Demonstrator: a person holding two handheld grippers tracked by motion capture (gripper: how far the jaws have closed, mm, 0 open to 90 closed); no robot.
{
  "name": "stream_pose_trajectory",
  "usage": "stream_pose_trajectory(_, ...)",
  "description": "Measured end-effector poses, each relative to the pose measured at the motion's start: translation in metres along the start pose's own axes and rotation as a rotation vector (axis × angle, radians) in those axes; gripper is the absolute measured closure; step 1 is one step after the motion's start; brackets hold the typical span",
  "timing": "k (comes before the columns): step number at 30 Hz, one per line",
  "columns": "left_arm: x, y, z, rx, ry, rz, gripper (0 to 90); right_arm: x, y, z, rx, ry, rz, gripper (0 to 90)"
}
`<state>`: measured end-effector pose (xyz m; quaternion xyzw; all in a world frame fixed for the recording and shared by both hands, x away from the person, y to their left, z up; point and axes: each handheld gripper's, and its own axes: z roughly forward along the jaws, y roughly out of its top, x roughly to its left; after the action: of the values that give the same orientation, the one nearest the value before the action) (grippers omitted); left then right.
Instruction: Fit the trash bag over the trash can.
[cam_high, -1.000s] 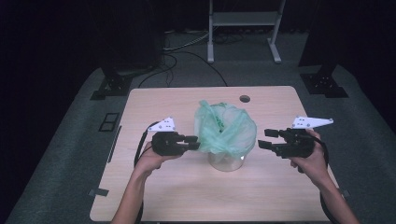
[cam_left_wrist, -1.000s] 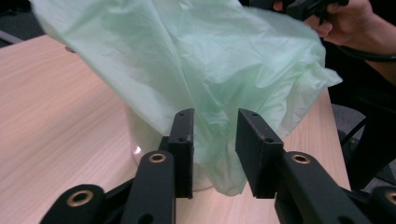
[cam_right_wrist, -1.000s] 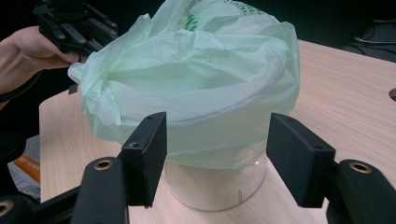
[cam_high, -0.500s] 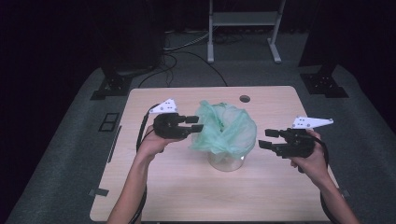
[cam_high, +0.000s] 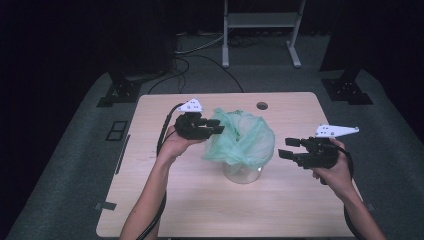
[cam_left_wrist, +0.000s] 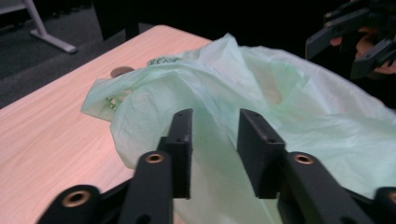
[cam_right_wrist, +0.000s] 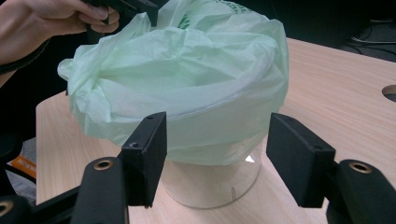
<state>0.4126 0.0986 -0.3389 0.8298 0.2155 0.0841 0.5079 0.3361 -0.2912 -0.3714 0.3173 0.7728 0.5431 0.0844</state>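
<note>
On the table (cam_high: 165, 200), a green bag (cam_high: 242, 140) lines a clear tub (cam_high: 242, 172). Left gripper (cam_high: 216, 126), jaws just narrowing, grasps nothing; right gripper (cam_high: 289, 149) gapes beside it.

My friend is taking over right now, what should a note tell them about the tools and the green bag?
Left tool: jaws have just been closing, with a gap showing between them in the left gripper view; it sits at the far left edge of the green plastic bag, and whether it pinches the film I cannot tell.
Right tool: open, holding nothing, just right of the bag.
Clear container: upright mid-table.
Done: bag sits in the container, its top folded over the rim on the right.
Left: the left side looks loose and bunched; probably pull it over the rim.
</note>
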Motion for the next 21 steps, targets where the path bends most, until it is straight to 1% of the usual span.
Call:
stream_pose_trajectory(3, -0.001, -0.001, 0.0, -0.01, 0.003, 0.008, 82.0, -0.001, -0.001, 0.002, -0.001, 0.001, 0.001, 37.7)
stream_pose_trajectory(5, -0.002, -0.002, -0.002, -0.018, -0.005, 0.015, 89.5, 0.0, -0.001, 0.003, 0.002, 0.001, -0.001, 37.7)
stream_pose_trajectory(9, -0.005, -0.008, -0.011, -0.064, -0.027, 0.009, 90.0, 0.001, -0.001, 0.004, -0.002, 0.006, -0.004, 37.7)
stream_pose_trajectory(11, -0.005, -0.013, -0.017, -0.075, -0.029, 0.006, 90.0, 0.001, 0.0, 0.004, -0.002, 0.006, -0.008, 37.7)
stream_pose_trajectory(13, -0.005, -0.02, -0.023, -0.102, -0.047, -0.013, 90.0, 0.001, 0.0, 0.003, -0.001, 0.005, -0.008, 37.7)
stream_pose_trajectory(17, -0.005, -0.035, -0.03, -0.103, -0.066, -0.026, 90.0, 0.002, 0.0, 0.005, 0.004, 0.003, -0.008, 37.7)
stream_pose_trajectory(21, -0.002, -0.053, -0.03, -0.104, -0.071, -0.062, 90.0, 0.002, 0.0, 0.007, 0.01, 0.006, -0.01, 37.7)
